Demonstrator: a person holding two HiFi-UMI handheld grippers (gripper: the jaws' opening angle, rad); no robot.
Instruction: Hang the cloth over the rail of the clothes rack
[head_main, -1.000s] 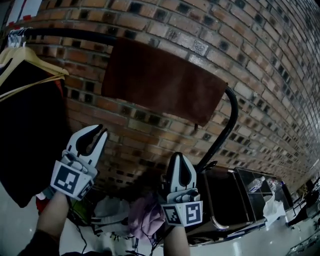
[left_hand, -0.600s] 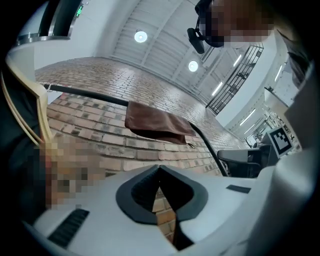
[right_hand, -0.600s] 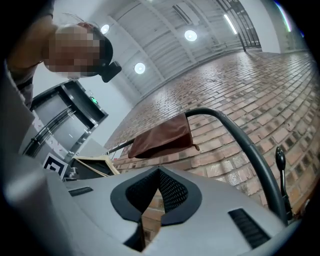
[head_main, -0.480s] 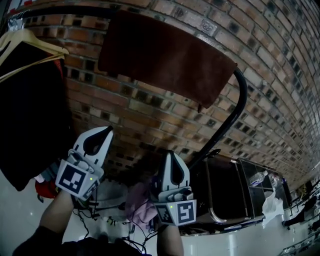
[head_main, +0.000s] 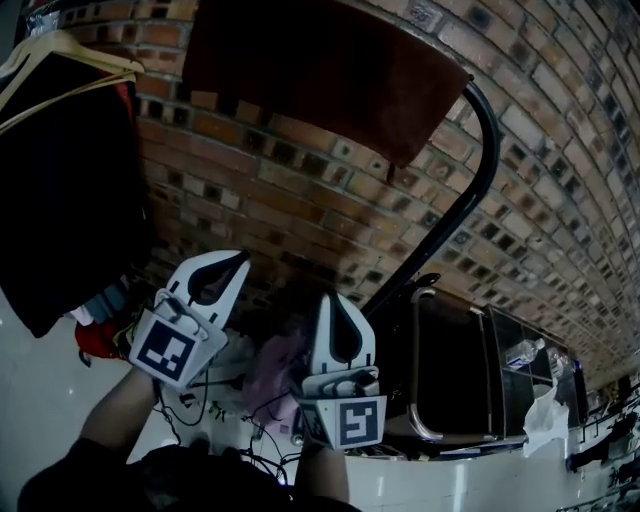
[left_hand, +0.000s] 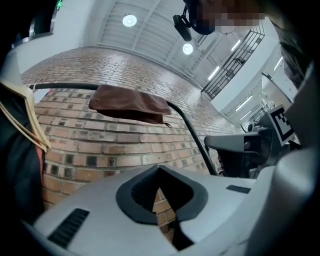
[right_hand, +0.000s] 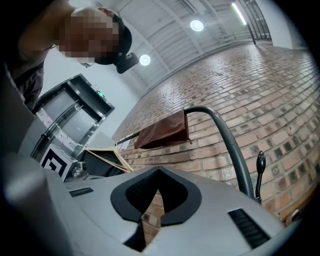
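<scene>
The left gripper (head_main: 238, 260) and right gripper (head_main: 331, 299) both have their jaws pressed together on nothing. Above them the cloth (head_main: 320, 70) drapes over the rail (head_main: 485, 150), before a brick wall (head_main: 250, 190). A dark garment (head_main: 60, 190) hangs at left over a white floor (head_main: 40, 400).

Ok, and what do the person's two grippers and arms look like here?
The left gripper and right gripper both have light grey, tapering jaws lined with black ribbed pads that frame a teardrop-shaped opening. Each carries a cube with black-on-white square markers: the left cube and the right cube. The forearms are bare, and a dark sleeve shows on the left arm.
</scene>
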